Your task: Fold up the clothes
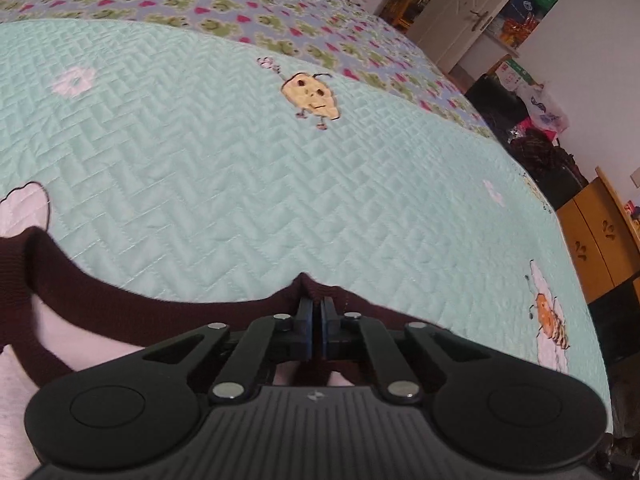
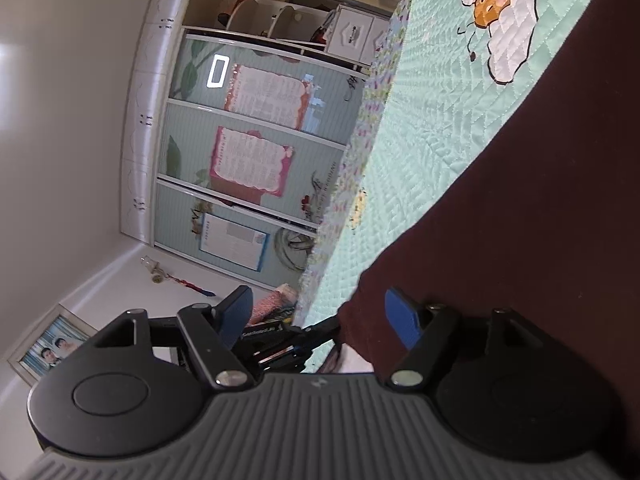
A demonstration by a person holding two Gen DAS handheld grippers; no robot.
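Closest in, the left hand-held gripper (image 1: 316,312) has its jaws pinched tight on a raised edge of the dark maroon knit garment (image 1: 132,312), which lies on the mint quilted bedspread (image 1: 240,184). The right hand-held gripper (image 2: 320,316) stands wide, with an edge of the same cloth (image 2: 520,240) between its jaws but not yet clamped. Best, I judge, to close the right fully on that edge, then lift both evenly. Farther off, wardrobe posters (image 2: 260,92) carry writing too small to read.
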